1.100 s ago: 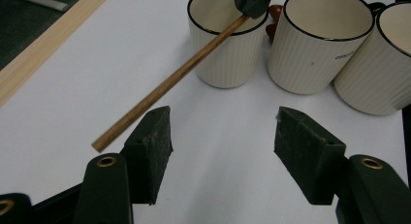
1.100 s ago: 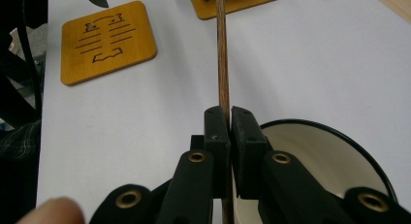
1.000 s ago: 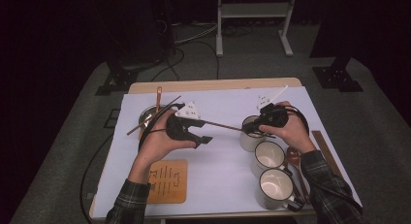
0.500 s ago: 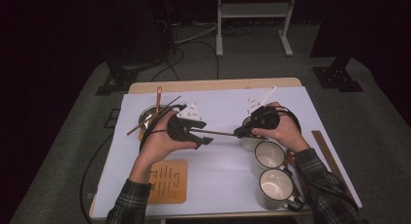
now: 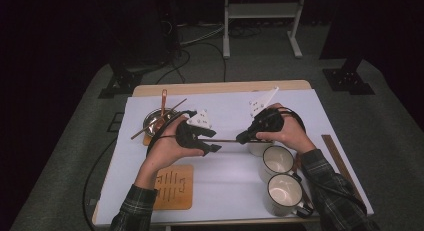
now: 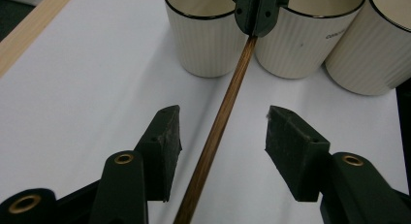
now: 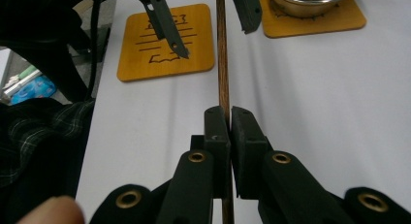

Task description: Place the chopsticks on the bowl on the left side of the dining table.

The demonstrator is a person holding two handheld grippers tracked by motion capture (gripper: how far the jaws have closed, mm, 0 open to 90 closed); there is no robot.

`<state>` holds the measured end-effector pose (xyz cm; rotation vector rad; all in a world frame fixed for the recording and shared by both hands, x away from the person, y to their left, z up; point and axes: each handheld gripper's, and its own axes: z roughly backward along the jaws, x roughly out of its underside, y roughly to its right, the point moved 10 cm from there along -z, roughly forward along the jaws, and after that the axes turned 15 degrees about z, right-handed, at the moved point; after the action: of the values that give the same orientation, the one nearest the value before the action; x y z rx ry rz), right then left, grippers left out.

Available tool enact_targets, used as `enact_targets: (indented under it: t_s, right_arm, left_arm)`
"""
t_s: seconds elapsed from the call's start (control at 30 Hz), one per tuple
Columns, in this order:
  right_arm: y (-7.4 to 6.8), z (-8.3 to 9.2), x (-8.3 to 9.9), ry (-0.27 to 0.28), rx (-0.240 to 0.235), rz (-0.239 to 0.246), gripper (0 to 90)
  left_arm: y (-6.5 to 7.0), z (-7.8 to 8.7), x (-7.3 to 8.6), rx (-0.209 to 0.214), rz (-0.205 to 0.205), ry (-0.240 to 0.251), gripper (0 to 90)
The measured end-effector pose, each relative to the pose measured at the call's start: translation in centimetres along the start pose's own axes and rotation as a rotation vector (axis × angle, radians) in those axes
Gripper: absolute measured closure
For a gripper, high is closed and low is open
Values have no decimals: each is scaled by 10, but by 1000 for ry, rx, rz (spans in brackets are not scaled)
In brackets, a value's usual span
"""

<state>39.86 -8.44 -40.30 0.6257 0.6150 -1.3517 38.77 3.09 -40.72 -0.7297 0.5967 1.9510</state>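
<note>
My right gripper (image 7: 228,118) is clamped on one end of the wooden stick (image 6: 220,122), held level above the white counter (image 5: 235,176); my left gripper (image 6: 220,153) has just been closing, its pads either side of the stick but not touching. I'd centre it before pinching, clear of the cups (image 6: 206,37).

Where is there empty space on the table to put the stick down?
The widest bare patch is the white sheet between the empty coaster and the cups. The strip behind both grippers is free too. It is crowded at the right by the three cups, and at the left around the bowl.
</note>
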Motion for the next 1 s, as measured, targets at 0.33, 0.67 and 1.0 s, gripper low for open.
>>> enact_targets:
  t_s: [0.33,0.67,1.0]
  right_arm:
    - [-3,-5,-7,2,-52,33,852]
    - [-4,-7,-10,2,-79,40,852]
    - [-5,-9,-12,7,-104,51,852]
  left_arm:
    - [6,-6,2,51,-2,-19,546]
    - [9,-9,3,73,11,-40,662]
    - [8,-9,6,93,17,-61,770]
